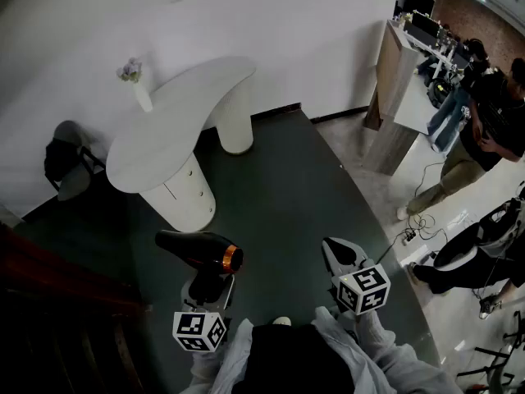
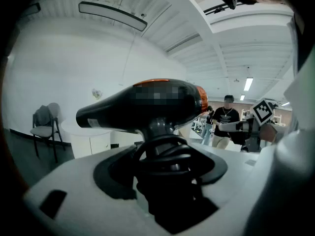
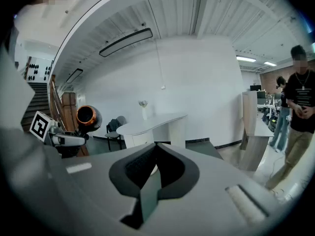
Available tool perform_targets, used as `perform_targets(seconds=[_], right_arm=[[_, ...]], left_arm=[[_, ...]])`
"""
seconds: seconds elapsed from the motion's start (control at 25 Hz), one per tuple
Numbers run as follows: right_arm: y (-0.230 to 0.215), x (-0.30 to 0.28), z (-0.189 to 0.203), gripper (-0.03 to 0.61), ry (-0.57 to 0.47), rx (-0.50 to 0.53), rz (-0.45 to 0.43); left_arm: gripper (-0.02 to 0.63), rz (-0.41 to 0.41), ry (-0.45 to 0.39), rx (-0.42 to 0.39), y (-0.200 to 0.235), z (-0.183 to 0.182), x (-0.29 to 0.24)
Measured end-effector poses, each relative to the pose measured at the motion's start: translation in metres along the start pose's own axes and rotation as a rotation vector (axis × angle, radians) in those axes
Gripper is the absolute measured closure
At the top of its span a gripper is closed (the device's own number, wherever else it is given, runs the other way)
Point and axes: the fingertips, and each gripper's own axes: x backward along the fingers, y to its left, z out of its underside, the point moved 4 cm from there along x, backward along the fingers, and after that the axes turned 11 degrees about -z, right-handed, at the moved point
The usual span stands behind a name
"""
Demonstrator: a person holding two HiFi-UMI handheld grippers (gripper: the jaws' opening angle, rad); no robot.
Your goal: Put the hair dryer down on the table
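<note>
Grey moulded jaws of the left gripper are clamped on the handle of the hair dryer. Loops of black cord are bunched round the handle just above the pads. It is not clear whether the pads bear on the handle alone or partly on the cord. The dryer stands upright in the grip with its barrel level, the orange-ringed end turned toward the right gripper. That gripper's jaws are pressed together on nothing.

In the head view the dryer is held in the air over a dark green floor, close to the person's body. It is well apart from the white table, which stands ahead and a little to the left. A small vase stands at the table's far edge and a chair sits to its left. A bystander stands at far right.

Handling, as judged: the shell is rigid, smooth plastic of moderate weight. The barrel overhangs the handle, so the dryer will tend to pitch about the grip. The handle is the sound place to hold it. The soft cord may slip or snag. Laying it on its side on bare tabletop, away from the vase, appears safest.
</note>
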Motion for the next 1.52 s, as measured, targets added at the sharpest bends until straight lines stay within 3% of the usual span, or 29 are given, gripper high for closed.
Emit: perform_targets(seconds=[0.56, 0.96, 1.24, 1.52], right_arm=[[0.008, -0.009, 0.005, 0.566, 0.001, -0.023, 0.003], [0.006, -0.037, 0.006, 0.566, 0.042, -0.030, -0.049], [-0.024, -0.091, -0.011, 0.566, 0.049, -0.027, -0.096], [-0.095, -0.153, -0.046, 0.566, 0.040, -0.030, -0.107]], left_arm=[[0.301, 0.011, 0.019, 0.005, 0.007, 0.003, 0.003], [0.299, 0.010, 0.036, 0.015, 0.008, 0.003, -0.016], [0.299, -0.026, 0.026, 0.043, 0.022, -0.014, -0.066], [0.301, -0.049, 0.018, 0.039, 0.033, -0.050, -0.158]])
